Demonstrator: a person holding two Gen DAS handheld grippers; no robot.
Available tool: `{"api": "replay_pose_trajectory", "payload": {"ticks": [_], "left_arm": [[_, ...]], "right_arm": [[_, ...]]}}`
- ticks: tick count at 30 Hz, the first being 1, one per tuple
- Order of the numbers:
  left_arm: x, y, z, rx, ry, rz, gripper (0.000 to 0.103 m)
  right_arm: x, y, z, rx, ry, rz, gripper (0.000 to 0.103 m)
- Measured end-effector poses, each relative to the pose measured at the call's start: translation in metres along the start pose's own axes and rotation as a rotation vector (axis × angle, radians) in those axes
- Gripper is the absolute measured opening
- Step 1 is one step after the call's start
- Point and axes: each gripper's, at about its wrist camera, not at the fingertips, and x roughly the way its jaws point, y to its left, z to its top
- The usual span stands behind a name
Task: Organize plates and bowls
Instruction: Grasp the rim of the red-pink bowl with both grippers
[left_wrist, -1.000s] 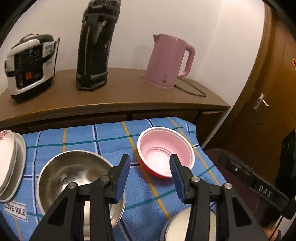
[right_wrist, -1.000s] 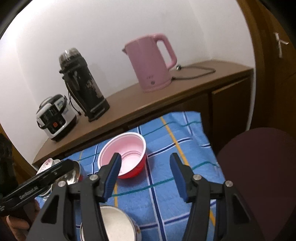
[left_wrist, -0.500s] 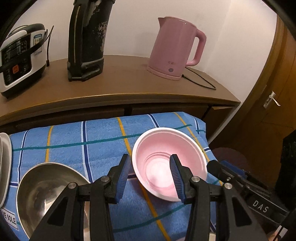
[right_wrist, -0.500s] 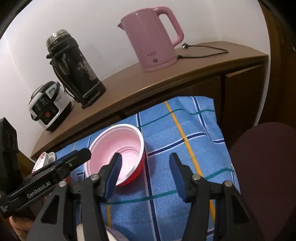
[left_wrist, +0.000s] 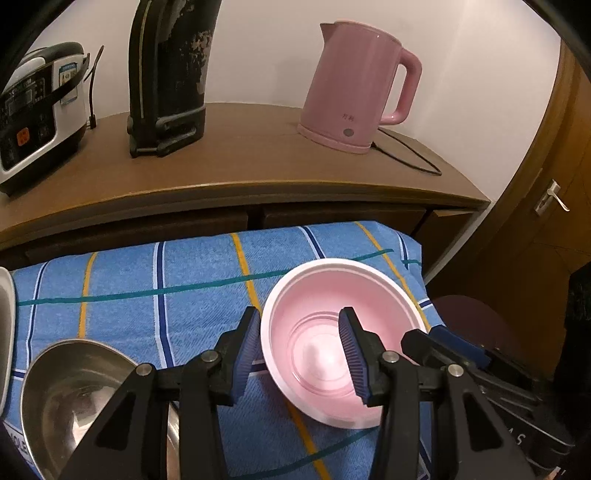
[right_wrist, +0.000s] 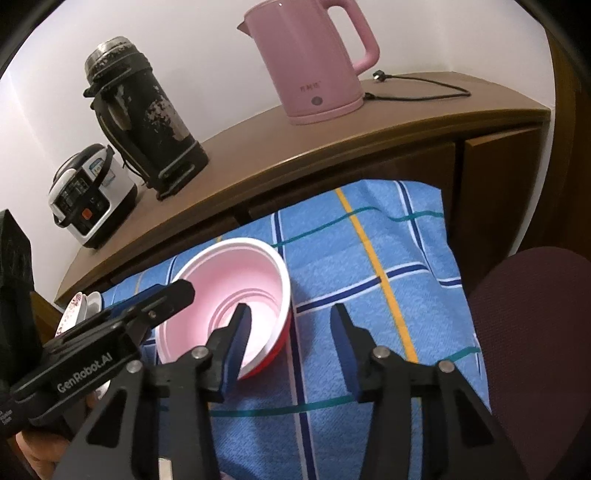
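Note:
A pink bowl with a red outside (left_wrist: 325, 325) (right_wrist: 240, 284) sits on the blue checked cloth (left_wrist: 147, 280). My left gripper (left_wrist: 301, 350) is open and straddles the bowl's left rim, one finger inside, one outside. My right gripper (right_wrist: 291, 339) is open and straddles the bowl's right rim. A steel bowl (left_wrist: 74, 398) sits at the lower left in the left wrist view. A white plate's edge (left_wrist: 5, 317) shows at the far left; stacked floral plates (right_wrist: 79, 310) lie beyond the left gripper in the right wrist view.
A wooden counter (left_wrist: 240, 166) behind the cloth holds a pink kettle (left_wrist: 354, 85) with its cord, a black thermos (left_wrist: 166, 74) and a rice cooker (left_wrist: 33, 114). A dark red stool (right_wrist: 535, 332) stands to the right. A door (left_wrist: 554, 206) is at far right.
Both grippers have moved forward and down to the pink bowl, which now lies between the fingers of each. Their jaws have stayed open.

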Motion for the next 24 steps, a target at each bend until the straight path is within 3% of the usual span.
{"api": "replay_pose_trajectory", "payload": {"ticks": [7, 10, 13, 24], "left_arm": [[0.005, -0.004, -0.001, 0.023, 0.006, -0.01, 0.047], [0.007, -0.006, -0.003, 0.04, 0.009, -0.018, 0.046], [0.009, -0.008, -0.004, 0.047, 0.018, -0.04, 0.033], [0.014, -0.002, -0.004, 0.028, 0.017, -0.056, 0.02]], "right_arm": [[0.006, -0.001, 0.0, 0.0, 0.022, -0.023, 0.042], [0.009, -0.003, -0.001, 0.017, 0.039, -0.017, 0.035], [0.011, -0.004, -0.002, 0.027, 0.044, -0.018, 0.032], [0.014, -0.002, -0.003, 0.02, 0.052, -0.049, 0.016]]}}
